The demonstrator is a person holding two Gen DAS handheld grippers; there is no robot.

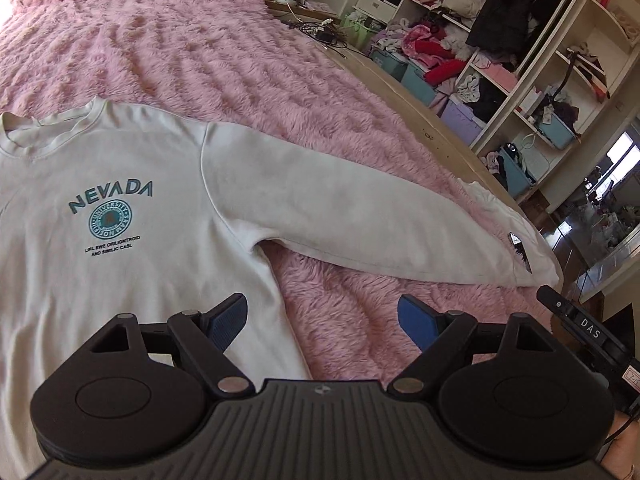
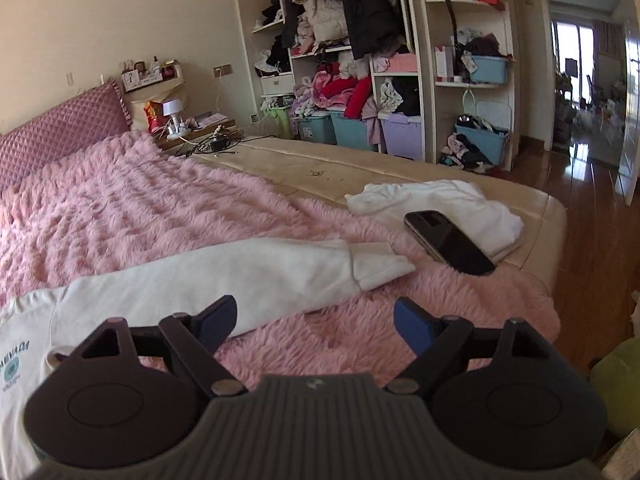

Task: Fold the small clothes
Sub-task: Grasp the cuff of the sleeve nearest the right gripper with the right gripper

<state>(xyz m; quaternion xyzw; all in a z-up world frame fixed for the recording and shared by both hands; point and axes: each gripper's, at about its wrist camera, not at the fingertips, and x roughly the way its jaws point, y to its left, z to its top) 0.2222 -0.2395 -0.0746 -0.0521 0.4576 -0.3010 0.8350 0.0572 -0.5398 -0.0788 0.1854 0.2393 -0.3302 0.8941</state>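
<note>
Phone [image 2: 450, 242] beside sleeve cuff [image 2: 380, 266], right view only.

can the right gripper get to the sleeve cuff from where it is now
Probably yes. The right gripper is open and empty, and the cuff lies flat on the pink blanket just ahead, nothing between them. The phone sits beyond it.

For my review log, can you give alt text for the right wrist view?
The open right gripper hovers over a fluffy pink blanket, just short of a white sweatshirt's sleeve. Beyond its cuff lie a dark phone and a folded white garment.
</note>
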